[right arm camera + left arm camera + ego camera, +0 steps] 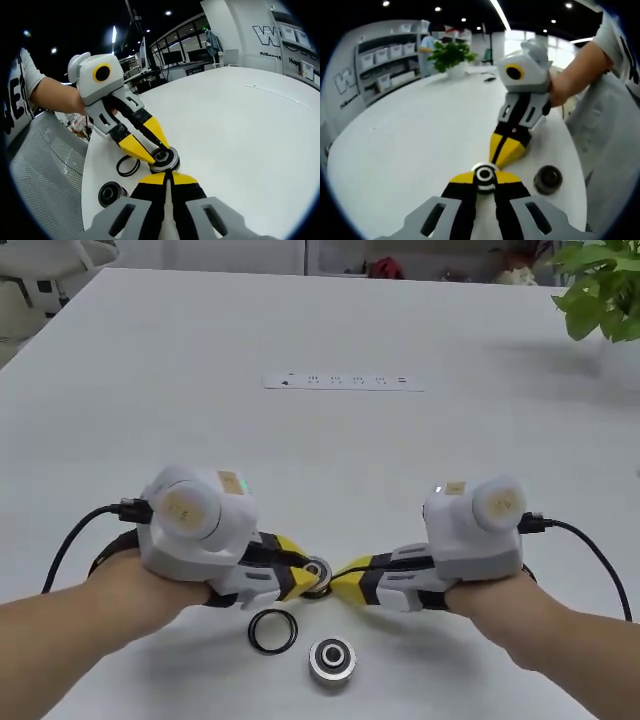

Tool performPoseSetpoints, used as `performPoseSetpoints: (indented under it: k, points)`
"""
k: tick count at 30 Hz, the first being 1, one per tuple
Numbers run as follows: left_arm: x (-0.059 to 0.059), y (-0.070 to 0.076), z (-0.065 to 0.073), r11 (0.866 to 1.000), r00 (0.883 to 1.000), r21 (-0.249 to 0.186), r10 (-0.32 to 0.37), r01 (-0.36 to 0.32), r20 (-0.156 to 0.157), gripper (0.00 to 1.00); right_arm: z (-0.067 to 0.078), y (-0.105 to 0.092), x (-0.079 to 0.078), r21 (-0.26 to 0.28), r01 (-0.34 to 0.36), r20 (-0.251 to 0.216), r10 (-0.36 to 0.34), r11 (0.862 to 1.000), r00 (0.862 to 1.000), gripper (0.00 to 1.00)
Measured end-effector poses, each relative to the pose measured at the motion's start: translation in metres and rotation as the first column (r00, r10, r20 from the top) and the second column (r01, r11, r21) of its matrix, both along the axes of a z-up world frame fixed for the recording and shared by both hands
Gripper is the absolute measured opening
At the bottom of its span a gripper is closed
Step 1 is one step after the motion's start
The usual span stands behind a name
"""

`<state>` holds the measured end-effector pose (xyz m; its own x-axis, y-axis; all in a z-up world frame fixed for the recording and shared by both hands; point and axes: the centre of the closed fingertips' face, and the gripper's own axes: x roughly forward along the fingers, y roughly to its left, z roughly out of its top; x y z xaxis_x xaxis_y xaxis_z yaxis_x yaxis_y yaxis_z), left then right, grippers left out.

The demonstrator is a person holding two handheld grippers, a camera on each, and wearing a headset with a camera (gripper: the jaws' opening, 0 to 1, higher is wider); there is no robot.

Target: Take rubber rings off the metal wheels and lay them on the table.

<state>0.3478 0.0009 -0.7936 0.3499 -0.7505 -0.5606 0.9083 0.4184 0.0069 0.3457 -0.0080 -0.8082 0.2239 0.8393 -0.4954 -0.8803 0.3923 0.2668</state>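
Head view: both grippers meet nose to nose over the near part of the white table (200, 360).
Left gripper (484, 181): jaws clamped on the held wheel (484, 173), one yellow tip on each side of it.
Right gripper (168, 176): jaws pressed together, tips touching that wheel's rim. Can't tell if they've nipped any rubber.
Held wheel: between the two grippers. The right gripper view shows a dark band round its rim, so I'd say the ring is still on.
Loose ring (272, 630): flat on the table, just nearer than the left gripper. One is already off.
Second wheel (332, 660): on the table just right of the loose ring, nearest the person. Can't tell if its ring is on or off.
Wheel handling: reads as stiff, dense, smooth metal, so it will likely spin or slip under a light grip. Clamp it firmly across the faces.
Ring handling: soft, stretchy, light and probably snug on the rim. Pinch its outer edge and roll it off sideways.
Far side: power strip (343, 381) mid-table and plant (600, 290) far right, both well apart from the work.
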Motion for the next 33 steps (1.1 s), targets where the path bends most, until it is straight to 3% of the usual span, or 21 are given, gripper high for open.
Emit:
performPoseSetpoints:
  k: [18, 20, 21, 33]
  points:
    - [0.002, -0.002, -0.001, 1.000, 1.000, 0.023, 0.013, -0.013, 0.015, 0.13, 0.003, -0.005, 0.006, 0.052, 0.066, -0.065, -0.062, 0.996, 0.996, 0.00]
    - [0.002, -0.002, -0.001, 1.000, 1.000, 0.025, 0.013, -0.013, 0.017, 0.13, 0.006, -0.006, 0.009, 0.078, 0.094, -0.084, -0.088, 0.992, 0.993, 0.00]
    - [0.002, -0.002, -0.001, 1.000, 1.000, 0.026, 0.012, -0.013, 0.017, 0.13, 0.012, -0.004, 0.010, 0.120, 0.123, -0.119, -0.109, 0.985, 0.987, 0.00]
    - [0.002, -0.004, -0.001, 0.999, 0.999, 0.048, 0.023, -0.024, 0.023, 0.12, 0.014, -0.003, 0.010, 0.116, 0.137, -0.129, -0.122, 0.984, 0.984, 0.00]
